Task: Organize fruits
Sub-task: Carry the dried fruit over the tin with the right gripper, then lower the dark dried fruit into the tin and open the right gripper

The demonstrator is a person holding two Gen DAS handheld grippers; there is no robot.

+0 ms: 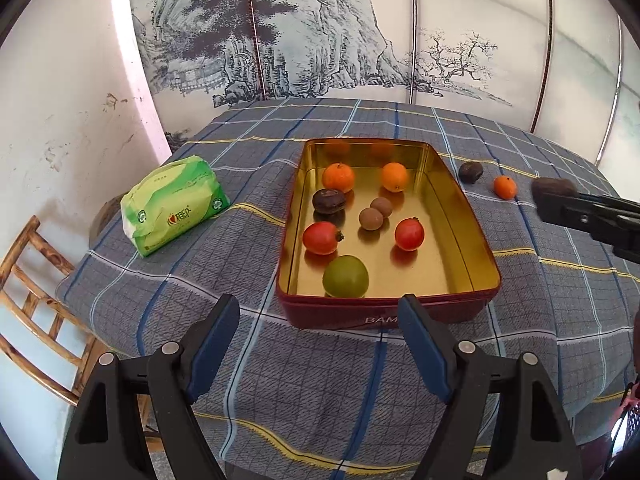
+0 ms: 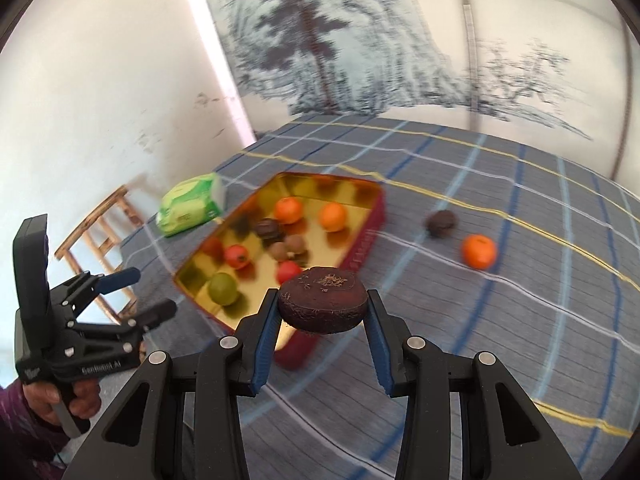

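Observation:
A red tin with a gold inside [image 1: 472, 216] [image 2: 372, 220] sits on the checked cloth and holds several fruits: two oranges, two red ones, two small brown ones, a green one [image 1: 345, 276] and a dark brown one [image 1: 329, 200]. My right gripper [image 2: 323, 307] is shut on a dark brown fruit [image 2: 323, 305] [image 1: 554, 188], held in the air right of the tin. On the cloth right of the tin lie another dark brown fruit [image 1: 471, 172] [image 2: 441, 223] and an orange [image 1: 505, 187] [image 2: 479, 251]. My left gripper [image 1: 318, 320] [image 2: 138, 294] stands open and empty before the tin's near wall.
A green tissue pack [image 1: 172, 206] [image 2: 191, 204] lies on the cloth left of the tin. A wooden chair [image 1: 36, 304] [image 2: 102, 236] stands off the table's left edge. A painted folding screen [image 1: 320, 32] stands behind the table. A person's hand [image 2: 60, 400] grips the left tool.

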